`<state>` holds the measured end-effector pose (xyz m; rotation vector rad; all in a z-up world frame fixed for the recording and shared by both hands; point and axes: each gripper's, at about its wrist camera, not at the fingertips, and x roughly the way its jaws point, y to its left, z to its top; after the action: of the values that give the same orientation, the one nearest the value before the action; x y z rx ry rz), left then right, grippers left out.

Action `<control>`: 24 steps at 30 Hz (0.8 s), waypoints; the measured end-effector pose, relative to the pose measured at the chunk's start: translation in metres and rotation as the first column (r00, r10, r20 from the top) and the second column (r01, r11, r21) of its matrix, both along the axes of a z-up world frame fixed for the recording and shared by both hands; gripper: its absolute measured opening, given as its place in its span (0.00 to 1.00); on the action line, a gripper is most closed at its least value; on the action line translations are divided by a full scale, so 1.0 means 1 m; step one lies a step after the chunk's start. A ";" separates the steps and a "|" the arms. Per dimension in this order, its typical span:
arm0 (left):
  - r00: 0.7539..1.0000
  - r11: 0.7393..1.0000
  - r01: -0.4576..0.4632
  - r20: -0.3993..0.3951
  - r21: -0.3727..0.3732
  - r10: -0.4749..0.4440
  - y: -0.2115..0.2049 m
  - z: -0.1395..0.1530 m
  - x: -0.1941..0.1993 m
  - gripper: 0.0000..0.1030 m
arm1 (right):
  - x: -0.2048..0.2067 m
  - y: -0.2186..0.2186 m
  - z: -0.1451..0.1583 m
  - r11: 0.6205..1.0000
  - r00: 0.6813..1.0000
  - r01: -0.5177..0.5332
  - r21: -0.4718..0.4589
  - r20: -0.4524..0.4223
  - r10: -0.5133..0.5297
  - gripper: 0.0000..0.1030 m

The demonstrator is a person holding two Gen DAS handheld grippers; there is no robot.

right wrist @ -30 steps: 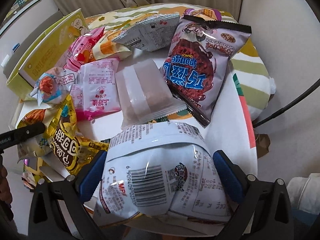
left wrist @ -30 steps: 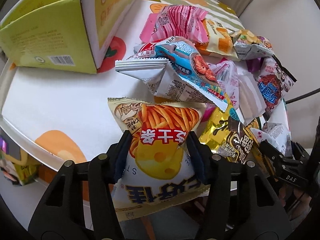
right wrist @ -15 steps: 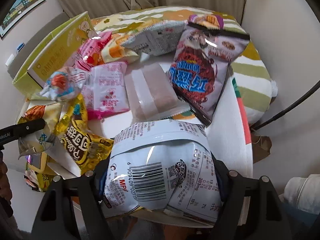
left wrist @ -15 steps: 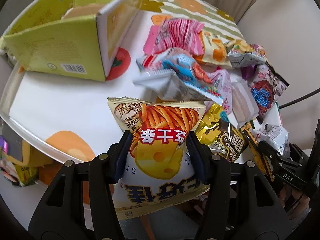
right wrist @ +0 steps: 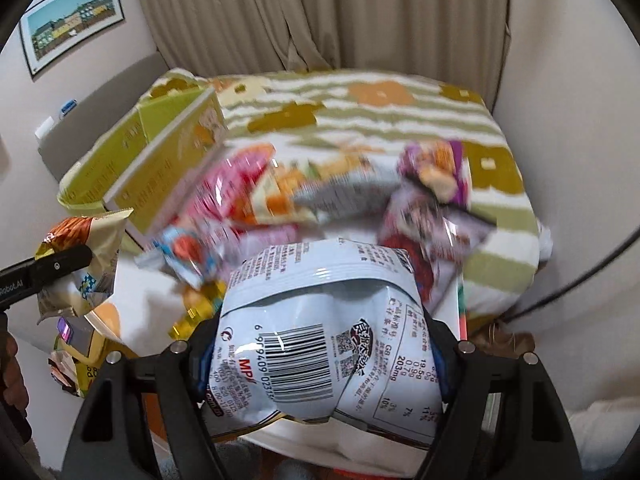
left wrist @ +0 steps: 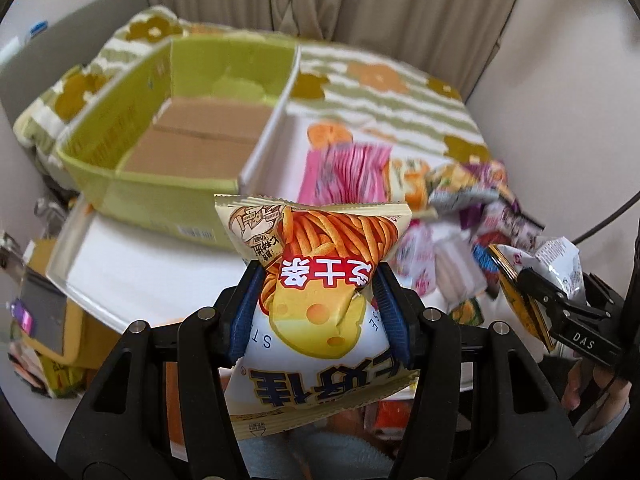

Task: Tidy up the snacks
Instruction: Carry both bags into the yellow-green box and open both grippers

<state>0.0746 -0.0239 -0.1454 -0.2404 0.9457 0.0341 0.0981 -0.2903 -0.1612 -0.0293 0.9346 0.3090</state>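
Note:
My left gripper [left wrist: 316,280] is shut on a yellow cheese-stick snack bag [left wrist: 316,292] and holds it above the table's near edge. An open green cardboard box [left wrist: 192,136] sits at the far left of the table. My right gripper [right wrist: 320,340] is shut on a white snack bag [right wrist: 324,336], barcode side up, lifted over the near edge. That bag also shows at the right of the left wrist view [left wrist: 560,264]. A pile of snack packets [left wrist: 420,188] lies on the right half of the table, also in the right wrist view [right wrist: 304,192].
The round table [left wrist: 132,264] has a white top and raised rim. A green striped flowered cloth [right wrist: 360,108] lies beyond it before curtains. A cable [right wrist: 576,280] hangs at the right. Clutter sits on the floor at the left [left wrist: 44,320].
Both grippers have risen and tilted up with their bags, so the box's open inside and the curtains now show. The right jaws closed tighter on the white bag.

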 end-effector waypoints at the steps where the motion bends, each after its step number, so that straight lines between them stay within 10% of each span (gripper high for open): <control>1: 1.000 1.000 -0.001 0.012 0.000 0.001 0.004 0.005 0.003 0.50 | 0.003 0.004 0.006 1.000 1.000 -0.006 0.003 0.012 0.006 0.72; 24: 0.983 0.984 0.169 0.062 0.059 -0.172 0.207 0.050 0.202 0.50 | 0.142 0.230 0.088 0.999 0.988 0.038 -0.012 0.149 -0.036 0.73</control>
<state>0.2763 0.1829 -0.0955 -0.1094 0.8944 -0.1053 0.2402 -0.0600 -0.0734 -0.0474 0.7883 0.2617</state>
